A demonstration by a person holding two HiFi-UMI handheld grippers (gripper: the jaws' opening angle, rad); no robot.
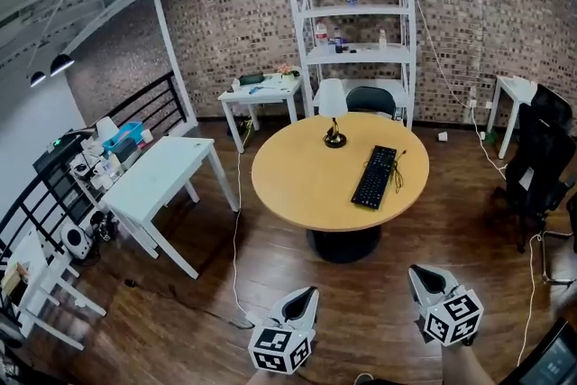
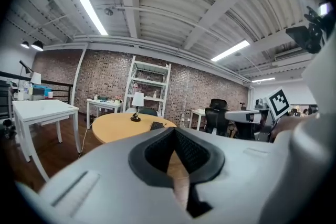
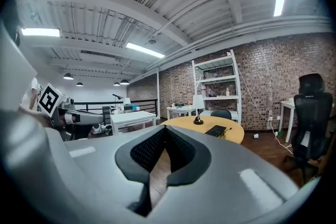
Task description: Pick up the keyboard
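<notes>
Keyboard (image 1: pixel 375 177) lies flat on the round table (image 1: pixel 279 194), right of the table's centre. Its long axis runs roughly away from the person. The near end is just inside the table's near rim and the far end is angled slightly right. A table lamp (image 1: pixel 334 136) stands left of the far end, apart from it.

Both grippers hang over the wood floor on the near side of the table, well short of it and aimed about level toward it.
- Left gripper (image 1: pixel 305 295): jaws fully together, nothing between the pads.
- Right gripper (image 1: pixel 424 277): same, closed and empty.

The key relation is that the keyboard is ahead of both jaws, with the right gripper more nearly in line with its near end. My read is right arm leads. The jaws must open before any grasp, and closing across the short width looks easier than along the length.

Hard to see:
- The cable loops off the keyboard's right side, and I can't tell where it runs.
- In the left gripper view only a sliver of the keyboard shows over the gripper body.
- The hands are cut off at the head view's bottom edge.
</notes>
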